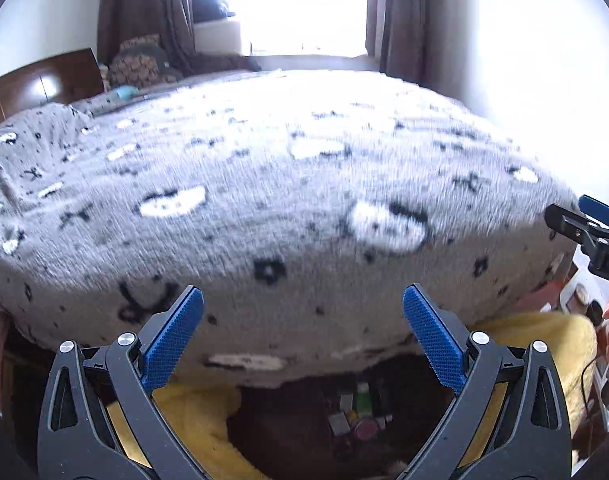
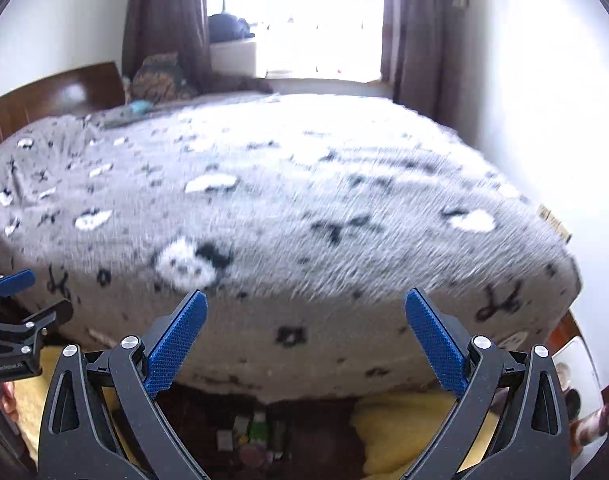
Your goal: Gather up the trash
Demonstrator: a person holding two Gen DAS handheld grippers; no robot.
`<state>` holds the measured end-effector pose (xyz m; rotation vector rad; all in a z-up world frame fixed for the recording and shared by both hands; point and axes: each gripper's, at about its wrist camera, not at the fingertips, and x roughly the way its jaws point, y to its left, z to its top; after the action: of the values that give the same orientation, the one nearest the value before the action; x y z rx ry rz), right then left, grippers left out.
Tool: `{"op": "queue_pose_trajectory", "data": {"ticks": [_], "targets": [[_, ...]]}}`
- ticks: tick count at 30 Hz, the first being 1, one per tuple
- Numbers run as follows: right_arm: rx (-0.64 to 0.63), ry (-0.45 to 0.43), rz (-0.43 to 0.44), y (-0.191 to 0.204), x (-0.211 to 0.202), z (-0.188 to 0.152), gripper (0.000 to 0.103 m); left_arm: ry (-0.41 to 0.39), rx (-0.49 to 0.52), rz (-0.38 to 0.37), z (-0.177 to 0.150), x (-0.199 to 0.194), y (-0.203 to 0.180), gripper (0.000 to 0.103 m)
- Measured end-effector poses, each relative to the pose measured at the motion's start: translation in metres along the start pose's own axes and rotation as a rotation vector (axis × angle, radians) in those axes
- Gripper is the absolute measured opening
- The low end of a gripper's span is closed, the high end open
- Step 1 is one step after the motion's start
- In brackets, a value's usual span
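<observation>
My left gripper is open and empty, held at the foot of a bed with a grey patterned blanket. My right gripper is open and empty beside it, over the same blanket. Each gripper shows at the edge of the other's view: the right one and the left one. Small colourful items lie in a dark gap below the bed's edge; they also show in the right wrist view. What they are is unclear. Both views are blurred.
A yellow fluffy cloth lies on the floor by the bed foot, also in the right wrist view. A dark wooden headboard stands at far left. Brown curtains frame a bright window. Pillows sit near the headboard.
</observation>
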<state>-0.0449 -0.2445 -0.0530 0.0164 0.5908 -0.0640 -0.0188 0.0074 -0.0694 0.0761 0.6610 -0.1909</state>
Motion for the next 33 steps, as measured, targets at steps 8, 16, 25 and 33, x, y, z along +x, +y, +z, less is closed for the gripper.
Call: {"op": "queue_pose_trajectory", "data": {"ticks": [8, 16, 25, 33], "targets": [[0.006, -0.222, -0.099, -0.021, -0.067, 0.049, 0.099, -0.225, -0.003, 0.070, 0.054, -0.069, 0.002, 0.095], [0.050, -0.348, -0.136, -0.033, -0.105, 0.074, 0.100, -0.358, 0.007, 0.099, 0.088, -0.107, -0.007, 0.095], [0.075, -0.361, -0.156, -0.025, -0.101, 0.078, 0.100, -0.372, -0.009, 0.099, 0.091, -0.103, -0.013, 0.095], [0.066, -0.339, -0.160, -0.018, -0.092, 0.072, 0.100, -0.359, -0.029, 0.080, 0.086, -0.098, -0.014, 0.095]]}}
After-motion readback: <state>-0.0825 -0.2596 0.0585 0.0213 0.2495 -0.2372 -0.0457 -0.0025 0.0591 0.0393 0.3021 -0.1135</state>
